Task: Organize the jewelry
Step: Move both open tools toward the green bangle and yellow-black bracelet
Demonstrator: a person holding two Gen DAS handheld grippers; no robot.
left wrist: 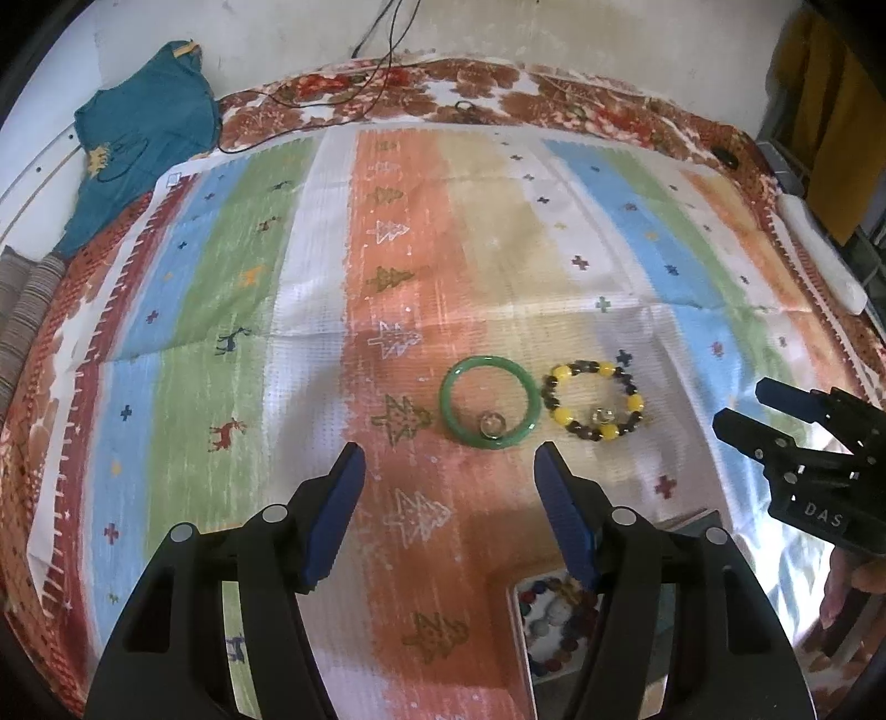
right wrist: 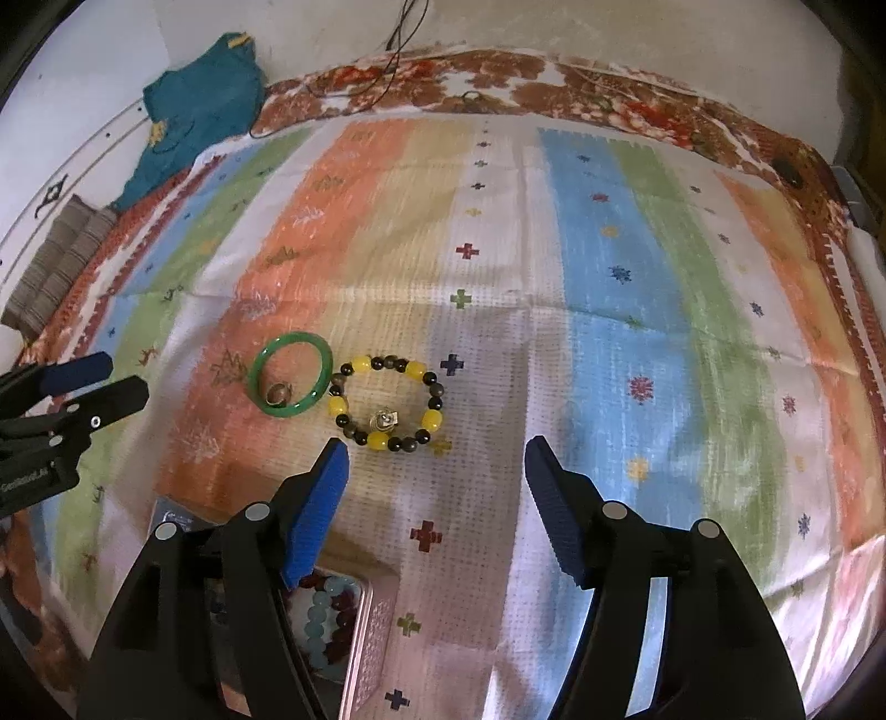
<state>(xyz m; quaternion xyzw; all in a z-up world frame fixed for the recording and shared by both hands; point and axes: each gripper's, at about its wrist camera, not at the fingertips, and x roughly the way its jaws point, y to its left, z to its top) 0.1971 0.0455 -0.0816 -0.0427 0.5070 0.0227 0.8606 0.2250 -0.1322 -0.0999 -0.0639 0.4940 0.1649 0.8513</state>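
Left tongs (left wrist: pixel 448 459): spread, nothing between.
Right tongs (right wrist: pixel 434 457): spread, nothing between; side reads "DAS".
Bangle (left wrist: pixel 488 401): on striped cloth (left wrist: pixel 498 249), touching beads (left wrist: pixel 595 400).
Box (right wrist: pixel 354 637): holds more beads.

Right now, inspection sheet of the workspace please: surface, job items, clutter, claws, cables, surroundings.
Surface: striped cloth over a floral bedspread.
Job's things: green bangle with a small ring inside; beaded bracelet beside it, around a small charm; box of beads nearest the cameras.
Clutter: teal garment.
Grippers: left claw open, empty; right claw open, empty.
Cables: black cable at the far edge.
Surroundings: pale wall.
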